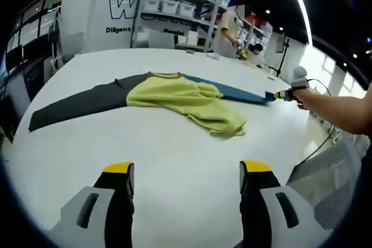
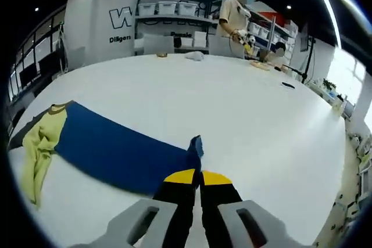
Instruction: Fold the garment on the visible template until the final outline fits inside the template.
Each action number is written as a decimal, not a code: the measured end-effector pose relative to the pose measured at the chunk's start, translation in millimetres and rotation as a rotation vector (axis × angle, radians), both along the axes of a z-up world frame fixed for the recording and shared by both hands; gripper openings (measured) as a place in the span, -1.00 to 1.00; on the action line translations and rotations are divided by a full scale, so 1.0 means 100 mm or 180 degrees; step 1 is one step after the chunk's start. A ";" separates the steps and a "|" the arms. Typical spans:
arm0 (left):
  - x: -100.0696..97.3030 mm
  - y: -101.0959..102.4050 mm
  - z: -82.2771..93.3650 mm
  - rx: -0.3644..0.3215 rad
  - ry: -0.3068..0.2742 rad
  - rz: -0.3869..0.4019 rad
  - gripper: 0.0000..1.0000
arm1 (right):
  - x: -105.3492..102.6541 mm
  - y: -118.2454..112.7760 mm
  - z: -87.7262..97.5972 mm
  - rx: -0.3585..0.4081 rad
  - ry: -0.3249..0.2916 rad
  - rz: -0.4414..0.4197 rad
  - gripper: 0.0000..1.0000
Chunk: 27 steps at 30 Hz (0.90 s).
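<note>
Garment spread on white table, right gripper pinching blue cuff

Garment (image 1: 174, 97) lies across the middle of the white table (image 1: 174, 172), which serves as the landmark for everything else. Its yellow body (image 1: 186, 100) is crumpled toward the table's centre, with a dark sleeve (image 1: 81, 105) stretched flat away to one side and a blue sleeve (image 1: 238, 93) stretched to the other. The left gripper (image 1: 187, 175) hovers above bare tabletop, well apart from the cloth, its yellow-tipped jaws spread wide with nothing between them. The right gripper (image 2: 200, 177) has its jaws closed together on the cuff end of the blue sleeve, a fold of blue fabric poking up just beyond the tips. In the left gripper view the same tool appears at the far end of that sleeve, carried by a person's hand (image 1: 302, 94) and forearm.

Beyond the table's far edge stand shelving racks (image 1: 174, 15) holding pale bins, a white wall with large lettering (image 1: 125, 10), and a person (image 2: 232, 18) at a cluttered bench. Small items (image 2: 195, 56) rest near the table's far edge, none of them lying between the grippers and the cloth.
</note>
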State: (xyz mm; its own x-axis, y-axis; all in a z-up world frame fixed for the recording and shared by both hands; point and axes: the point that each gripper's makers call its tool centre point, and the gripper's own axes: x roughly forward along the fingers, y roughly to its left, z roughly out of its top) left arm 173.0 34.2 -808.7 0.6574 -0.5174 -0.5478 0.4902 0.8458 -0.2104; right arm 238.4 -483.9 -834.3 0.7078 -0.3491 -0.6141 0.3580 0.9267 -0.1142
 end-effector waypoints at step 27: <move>0.00 -0.02 0.04 0.0006 -0.0056 -0.0039 0.38 | -0.24 -0.03 -0.03 -0.0377 0.0288 0.0200 -0.60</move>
